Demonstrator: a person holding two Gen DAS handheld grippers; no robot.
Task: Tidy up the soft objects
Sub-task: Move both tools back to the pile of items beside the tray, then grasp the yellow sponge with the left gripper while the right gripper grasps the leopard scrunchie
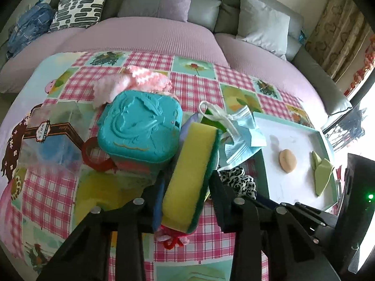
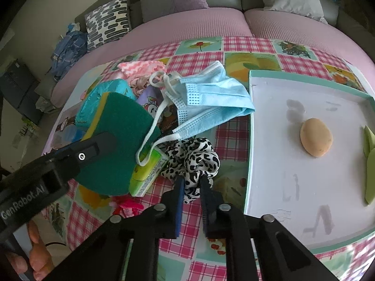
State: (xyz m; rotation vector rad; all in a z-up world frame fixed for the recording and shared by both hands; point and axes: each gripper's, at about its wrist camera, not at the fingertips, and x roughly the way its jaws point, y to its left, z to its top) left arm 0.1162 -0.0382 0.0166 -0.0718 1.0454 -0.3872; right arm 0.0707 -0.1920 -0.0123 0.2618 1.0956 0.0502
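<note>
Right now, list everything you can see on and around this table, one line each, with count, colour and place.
sponge: one, yellow with green scourer, between the left fingers
scrunchie: one, black-and-white leopard print, pinched by the right fingers
face mask: one, light blue, on the pile beside the tray
tray: one, white with teal rim, right side of table
beige oval pad: one, on the tray
green pieces: two, tray's right side
teal box: one, in the pile
pink knit cloth: one, behind the teal box
green packet: one, under the sponge
tablecloth: one, pink check patchwork
left gripper: black
right gripper: black
</note>
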